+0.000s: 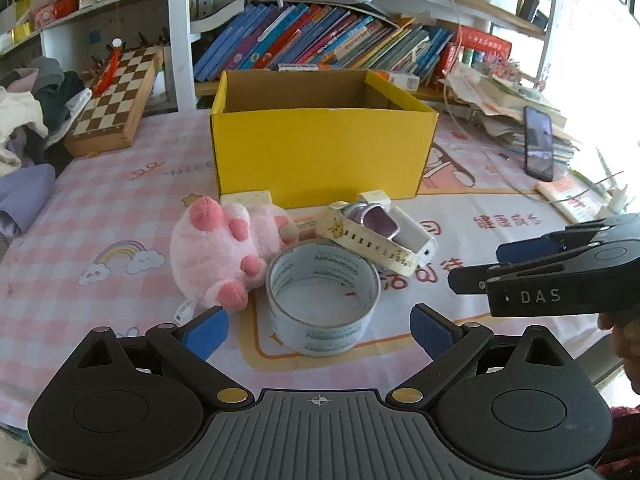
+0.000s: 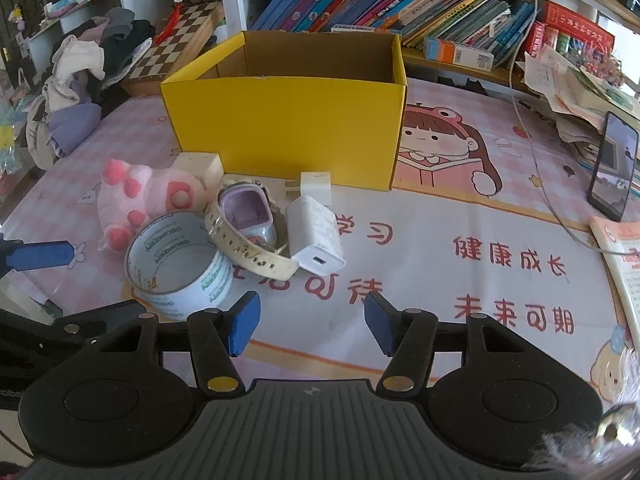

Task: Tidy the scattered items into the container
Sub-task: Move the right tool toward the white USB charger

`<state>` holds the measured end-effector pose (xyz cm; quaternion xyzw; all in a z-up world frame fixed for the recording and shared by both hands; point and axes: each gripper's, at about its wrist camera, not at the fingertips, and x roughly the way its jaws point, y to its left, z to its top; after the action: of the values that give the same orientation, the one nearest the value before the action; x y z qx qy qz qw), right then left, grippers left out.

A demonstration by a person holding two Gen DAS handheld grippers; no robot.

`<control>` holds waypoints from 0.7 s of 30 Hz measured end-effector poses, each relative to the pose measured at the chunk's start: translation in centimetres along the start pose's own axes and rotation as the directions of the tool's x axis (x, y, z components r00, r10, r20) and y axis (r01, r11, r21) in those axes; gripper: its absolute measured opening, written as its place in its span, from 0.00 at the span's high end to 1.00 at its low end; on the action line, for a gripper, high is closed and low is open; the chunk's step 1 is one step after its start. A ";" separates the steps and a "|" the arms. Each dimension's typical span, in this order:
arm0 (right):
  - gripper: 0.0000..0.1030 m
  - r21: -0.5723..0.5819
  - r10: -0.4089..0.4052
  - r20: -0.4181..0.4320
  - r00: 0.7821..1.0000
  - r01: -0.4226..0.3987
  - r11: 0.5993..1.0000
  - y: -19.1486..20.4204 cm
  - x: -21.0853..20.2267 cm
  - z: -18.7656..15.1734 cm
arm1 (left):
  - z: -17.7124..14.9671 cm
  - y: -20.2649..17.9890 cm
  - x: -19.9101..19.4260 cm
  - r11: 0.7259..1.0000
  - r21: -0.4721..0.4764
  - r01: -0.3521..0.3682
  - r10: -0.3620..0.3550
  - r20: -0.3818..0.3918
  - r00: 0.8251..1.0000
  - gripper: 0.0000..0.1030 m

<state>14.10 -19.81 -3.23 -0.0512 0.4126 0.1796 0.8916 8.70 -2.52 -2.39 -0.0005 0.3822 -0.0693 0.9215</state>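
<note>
Tape roll (image 1: 322, 301) sits right ahead of my left gripper (image 1: 319, 330), whose blue pads are spread wide and holding nothing. My right gripper (image 2: 311, 325) is also wide open and empty, hovering over bare mat (image 2: 460, 216) near the white charger (image 2: 317, 234).

Scattered pile, all in front of the yellow box (image 1: 320, 156): pink plush (image 1: 218, 252) left of the tape and touching it, cream watch strap (image 1: 370, 244) with a purple case leaning on the tape's far rim, charger to the right, a small plug (image 2: 314, 187) and a beige block (image 2: 200, 166) against the box wall.

Handling, my guess: tape is light and stiff, slick on the outside, so pinch across one wall of the ring rather than span it. Plush is soft and will squash, grab the body. Charger is hard and smooth and may slip; take its flat sides. The strap is floppy.

Room: box top is open, looks empty, but its near wall is tall, so lift clear over the rim. Open mat to the right; phone (image 2: 612, 168) and cable far right to avoid.
</note>
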 end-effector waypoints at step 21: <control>0.47 0.039 0.065 -0.043 0.997 -0.063 0.997 -3.2 3.9 3.2 | 1.1 -0.5 3.7 0.999 -0.038 -0.019 0.016 -0.085 0.996 0.05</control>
<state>19.86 -20.89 -4.23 -0.0252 0.4369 0.1992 0.8768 12.01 -3.56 -4.16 -0.0123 0.4220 -0.0535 0.9049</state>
